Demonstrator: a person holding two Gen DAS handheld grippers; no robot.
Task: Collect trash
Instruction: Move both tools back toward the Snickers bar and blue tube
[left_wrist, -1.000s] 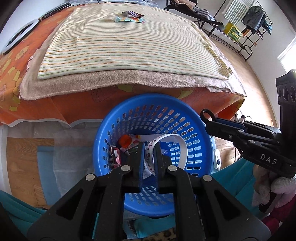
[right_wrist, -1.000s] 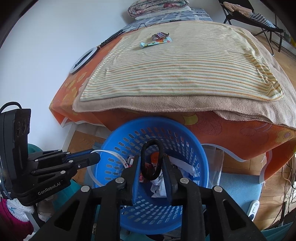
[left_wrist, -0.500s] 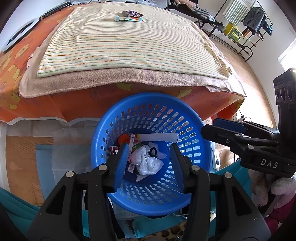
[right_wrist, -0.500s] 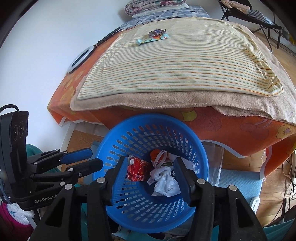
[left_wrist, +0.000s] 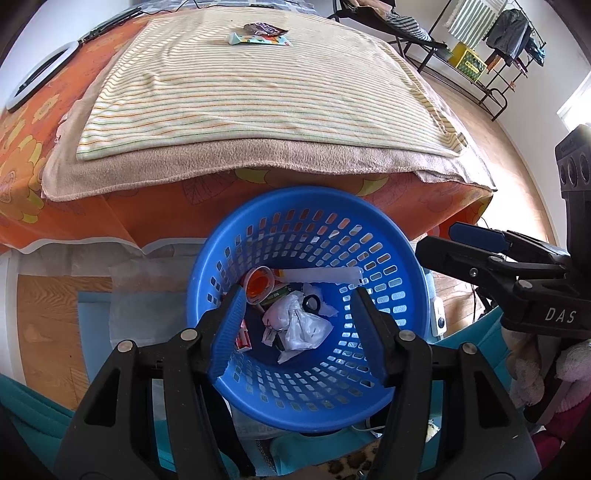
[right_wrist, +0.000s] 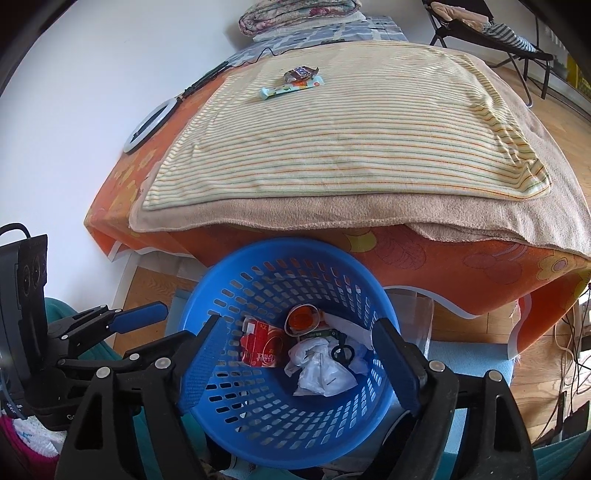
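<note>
Opening wide and empty above the blue basket (left_wrist: 413, 258), both tools; right tool (left_wrist: 461, 240) reads "DAS".

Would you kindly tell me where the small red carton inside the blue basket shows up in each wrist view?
Left wrist: small red carton peeks out lower left of centre, partly behind the left finger.
Right wrist: left of centre, fully visible.
Shared landmark: round blue perforated plastic basket.

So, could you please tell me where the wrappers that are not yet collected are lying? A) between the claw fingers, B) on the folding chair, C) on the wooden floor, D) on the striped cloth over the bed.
D: the two wrappers lie on the striped cloth, far from the blue basket.
</note>
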